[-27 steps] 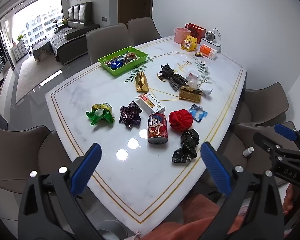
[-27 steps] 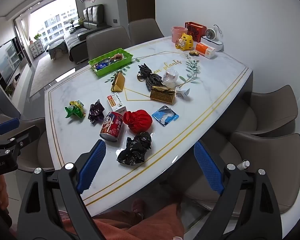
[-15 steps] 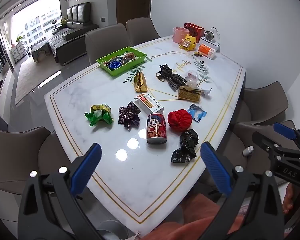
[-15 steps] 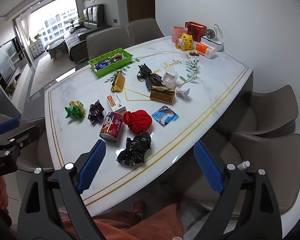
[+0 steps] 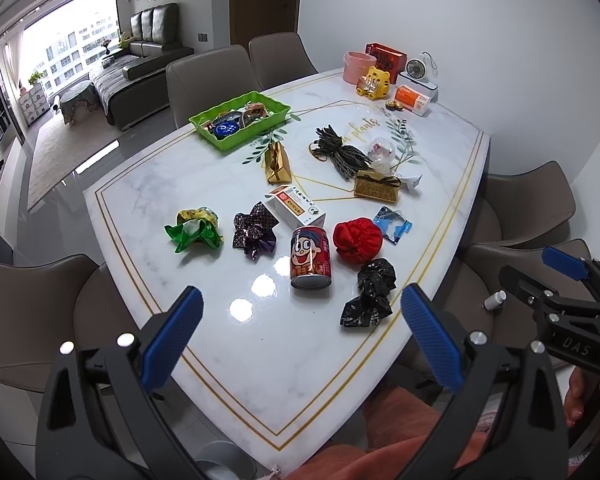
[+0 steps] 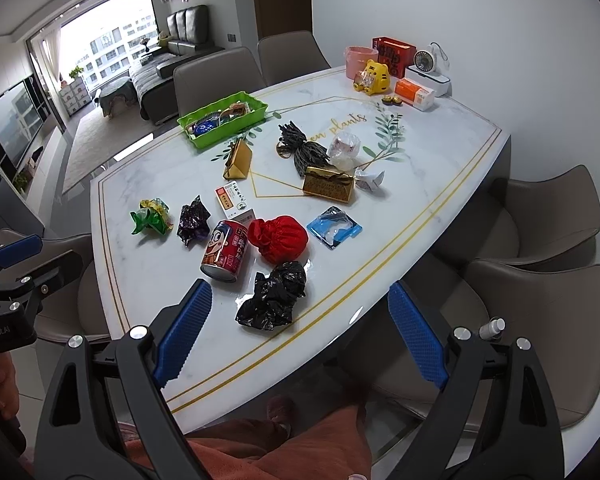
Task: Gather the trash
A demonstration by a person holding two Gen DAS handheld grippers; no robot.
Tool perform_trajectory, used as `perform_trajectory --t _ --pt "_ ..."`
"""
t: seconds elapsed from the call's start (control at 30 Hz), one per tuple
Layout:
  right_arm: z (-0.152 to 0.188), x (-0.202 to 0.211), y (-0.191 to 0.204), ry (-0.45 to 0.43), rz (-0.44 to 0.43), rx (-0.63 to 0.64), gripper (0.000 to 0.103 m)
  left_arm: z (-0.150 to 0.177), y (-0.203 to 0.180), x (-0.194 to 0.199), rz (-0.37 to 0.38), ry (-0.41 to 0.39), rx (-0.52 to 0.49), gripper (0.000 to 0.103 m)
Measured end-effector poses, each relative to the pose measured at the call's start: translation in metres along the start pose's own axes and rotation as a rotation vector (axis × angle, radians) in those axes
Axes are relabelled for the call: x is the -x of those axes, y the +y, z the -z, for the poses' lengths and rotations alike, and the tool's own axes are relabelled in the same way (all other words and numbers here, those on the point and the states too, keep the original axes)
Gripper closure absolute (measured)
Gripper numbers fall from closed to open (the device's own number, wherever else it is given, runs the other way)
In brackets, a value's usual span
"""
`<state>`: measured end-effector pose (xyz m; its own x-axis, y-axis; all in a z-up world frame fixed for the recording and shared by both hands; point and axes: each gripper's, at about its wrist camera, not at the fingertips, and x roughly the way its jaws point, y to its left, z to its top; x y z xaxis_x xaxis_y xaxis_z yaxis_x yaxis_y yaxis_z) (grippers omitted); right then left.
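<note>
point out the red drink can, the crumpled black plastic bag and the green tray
red cartoon-print drink can (image 5: pixel 311 258), left wrist view, on its printed side
crumpled black plastic bag (image 6: pixel 274 300), right wrist view, on its middle folds
green plastic tray (image 5: pixel 260 128), left wrist view, on its near wall

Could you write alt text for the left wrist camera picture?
An open blue-padded left gripper hovers above a white marble table strewn with trash: a red cartoon drink can, a crumpled black plastic bag and a green wrapper.
</note>
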<state>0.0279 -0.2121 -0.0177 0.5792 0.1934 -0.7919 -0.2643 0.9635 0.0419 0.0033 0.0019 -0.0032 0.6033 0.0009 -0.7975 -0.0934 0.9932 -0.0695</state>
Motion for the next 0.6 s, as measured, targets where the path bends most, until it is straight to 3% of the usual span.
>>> perform_trajectory --t 0.2,0.6 --pt "-0.001 -0.021 0.002 0.023 -0.013 0.012 0.016 0.000 0.001 -0.015 0.004 0.010 0.007 0.004" --pt "0.002 -0.097 0.003 0.089 -0.059 0.063 0.016 0.004 0.007 -0.100 0.046 0.071 -0.013 0.004"
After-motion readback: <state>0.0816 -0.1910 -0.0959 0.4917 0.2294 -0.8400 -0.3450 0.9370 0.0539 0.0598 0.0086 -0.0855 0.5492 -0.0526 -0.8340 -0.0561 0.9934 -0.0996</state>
